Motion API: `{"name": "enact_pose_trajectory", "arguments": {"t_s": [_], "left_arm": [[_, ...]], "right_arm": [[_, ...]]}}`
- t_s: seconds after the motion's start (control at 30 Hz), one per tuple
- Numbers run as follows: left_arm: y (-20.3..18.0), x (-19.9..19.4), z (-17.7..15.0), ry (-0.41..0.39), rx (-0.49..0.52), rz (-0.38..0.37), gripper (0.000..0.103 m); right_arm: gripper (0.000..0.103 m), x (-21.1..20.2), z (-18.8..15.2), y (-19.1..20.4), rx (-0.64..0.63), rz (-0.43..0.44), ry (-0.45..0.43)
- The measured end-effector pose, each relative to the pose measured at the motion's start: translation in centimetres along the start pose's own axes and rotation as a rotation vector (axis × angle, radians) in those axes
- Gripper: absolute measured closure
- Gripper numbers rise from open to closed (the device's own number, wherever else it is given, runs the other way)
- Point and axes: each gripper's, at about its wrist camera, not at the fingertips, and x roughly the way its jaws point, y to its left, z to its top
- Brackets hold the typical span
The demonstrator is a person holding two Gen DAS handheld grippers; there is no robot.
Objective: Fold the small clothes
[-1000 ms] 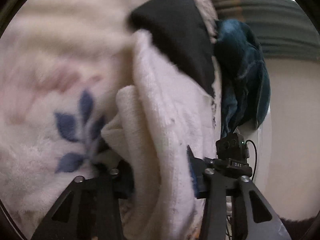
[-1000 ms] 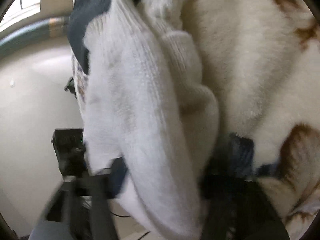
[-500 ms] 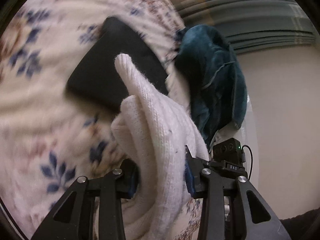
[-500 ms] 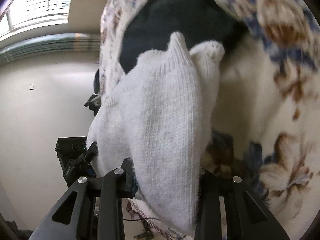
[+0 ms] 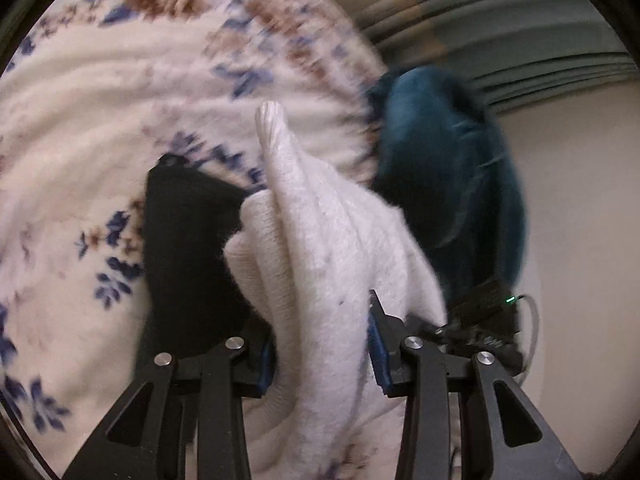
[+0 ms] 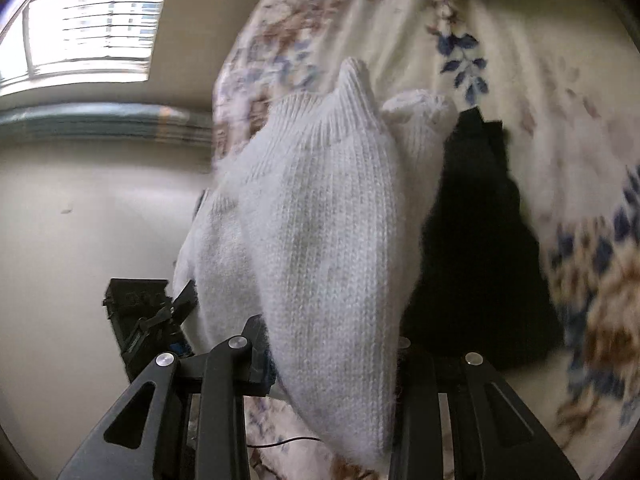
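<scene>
Right at the lens, the left claw (image 5: pixel 322 346) is clamped on the white knit garment (image 5: pixel 320 264), blue pads pressed into the fabric from both sides. The right claw (image 6: pixel 332 354) pinches that same white knit garment (image 6: pixel 316 232) too, its jaws buried in the wool. So both claws grip one piece, lifted clear of the bed. My read: two separate grips keep the knit spread so it can be laid flat or doubled over cleanly, not bunched.

From the claws the knit rises in a loose cone, ribbed hem (image 6: pixel 320 120) on top in the right view, one edge drooping free. That hanging slack suggests the fold is not yet made.

Just behind the knit lies a black garment (image 5: pixel 188 248), flat on the floral blanket (image 5: pixel 100 92); it also shows beside the knit in the right view (image 6: pixel 480 240). Probably waiting its turn, or already folded; I cannot tell which.

Beyond the knit, at the blanket's edge, sits a heap of teal cloth (image 5: pixel 448 172). Farthest back: a pale wall and a bright window (image 6: pixel 88 28).
</scene>
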Motion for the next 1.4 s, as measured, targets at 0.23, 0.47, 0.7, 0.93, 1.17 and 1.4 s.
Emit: {"name": "enact_pose_trajectory", "arguments": {"t_s": [0.23, 0.47, 0.7, 0.93, 1.17, 1.4], "left_arm": [[3.0, 2.0, -0.1, 0.069, -0.054, 0.070, 0.060], [-0.3, -1.8, -5.1, -0.021, 0.012, 0.305, 0.043], [3.3, -0.1, -8.0, -0.021, -0.025, 0.374, 0.041], [-0.6, -0.6, -8.3, -0.031, 0.118, 0.489, 0.041], [-7.4, -3.5, -12.0, -0.154, 0.257, 0.743, 0.000], [-12.6, -6.8, -15.8, -0.177, 0.292, 0.840, 0.000]], "right_arm": [[0.056, 3.9, 2.6, -4.2, 0.044, -0.159, 0.067], [0.044, 0.6, -0.4, -1.5, -0.105, -0.407, 0.005], [0.073, 0.4, -4.2, -5.3, -0.032, -0.420, 0.019], [0.072, 2.0, -4.4, -4.7, -0.125, -0.565, 0.010], [0.000, 0.2, -8.0, 2.9, -0.266, -0.850, -0.165], [0.000, -6.4, -14.2, 7.5, -0.327, -0.996, -0.310]]}}
